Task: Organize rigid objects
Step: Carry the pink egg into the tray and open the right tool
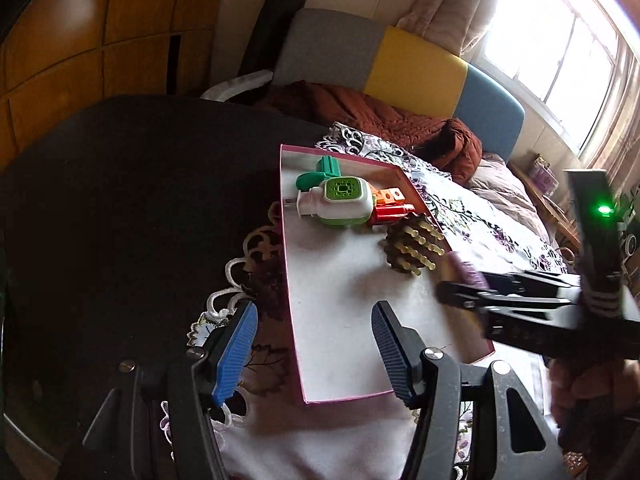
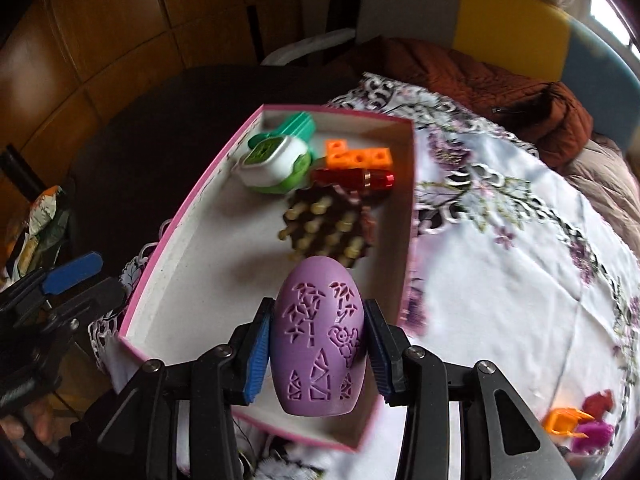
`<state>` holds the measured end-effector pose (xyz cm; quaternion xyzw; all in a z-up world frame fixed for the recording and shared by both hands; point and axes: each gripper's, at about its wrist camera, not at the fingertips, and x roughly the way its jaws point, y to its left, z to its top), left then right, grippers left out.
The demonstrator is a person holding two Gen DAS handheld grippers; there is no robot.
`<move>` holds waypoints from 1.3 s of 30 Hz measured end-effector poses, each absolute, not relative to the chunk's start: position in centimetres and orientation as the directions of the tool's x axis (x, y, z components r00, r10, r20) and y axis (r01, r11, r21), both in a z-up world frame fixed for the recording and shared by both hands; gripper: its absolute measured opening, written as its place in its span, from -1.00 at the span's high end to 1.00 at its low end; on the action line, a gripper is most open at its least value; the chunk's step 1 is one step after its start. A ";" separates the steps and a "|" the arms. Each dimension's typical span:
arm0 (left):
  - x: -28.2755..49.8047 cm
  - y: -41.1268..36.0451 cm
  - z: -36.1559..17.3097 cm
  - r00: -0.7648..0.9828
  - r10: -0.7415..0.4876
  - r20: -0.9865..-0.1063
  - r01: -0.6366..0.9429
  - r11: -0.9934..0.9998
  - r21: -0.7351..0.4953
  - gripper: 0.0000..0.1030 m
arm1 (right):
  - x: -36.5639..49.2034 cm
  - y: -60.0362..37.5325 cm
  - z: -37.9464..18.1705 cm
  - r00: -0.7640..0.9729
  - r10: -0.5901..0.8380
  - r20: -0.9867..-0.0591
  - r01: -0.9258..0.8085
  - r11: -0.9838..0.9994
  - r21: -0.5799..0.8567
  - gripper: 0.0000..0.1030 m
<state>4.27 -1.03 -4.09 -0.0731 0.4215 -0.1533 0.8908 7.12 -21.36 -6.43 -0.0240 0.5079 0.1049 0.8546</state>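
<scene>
My right gripper (image 2: 319, 309) is shut on a purple egg-shaped piece (image 2: 318, 344) with carved patterns, held above the near end of a pink-rimmed box (image 2: 192, 200). At the box's far end lie a green-and-white plug-in device (image 2: 276, 164), an orange block (image 2: 358, 158), a red cylinder (image 2: 352, 178) and a brown pegged brush (image 2: 328, 228). My left gripper (image 1: 316, 312) stands open over the left wall of the box (image 1: 286, 240) with nothing between its blue pads. The right gripper (image 1: 460, 292) shows blurred at the right of the left wrist view.
The box rests on a floral tablecloth (image 2: 500, 260) over a dark table (image 1: 140, 200). Small orange (image 2: 564, 420) and magenta (image 2: 592, 432) items lie on the cloth at the right. A brown jacket (image 1: 360, 108) lies beyond the table's far edge.
</scene>
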 end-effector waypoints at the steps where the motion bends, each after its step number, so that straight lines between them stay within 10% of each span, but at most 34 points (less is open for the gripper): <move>1: 4.3 -1.0 -4.1 0.597 -0.335 -0.729 0.211 0.942 -0.260 -0.16 | 7.6 -21.2 -7.0 0.455 0.137 -0.880 -0.194 0.980 0.052 0.16; 12: 4.2 -1.1 -4.2 0.595 -0.331 -0.733 0.215 0.944 -0.252 -0.16 | 9.6 -21.6 -9.7 0.443 0.037 -0.896 -0.139 0.990 -0.028 0.23; 22: 3.8 -1.4 -3.7 0.601 -0.307 -0.738 0.215 0.951 -0.221 -0.17 | 8.3 -20.9 -8.8 0.474 0.042 -0.879 -0.163 0.986 -0.041 -0.28; 39: 3.2 -2.8 -3.5 0.597 -0.297 -0.745 0.244 0.952 -0.184 -0.17 | 5.7 -23.6 -5.1 0.571 0.047 -0.819 -0.103 0.995 -0.015 -0.43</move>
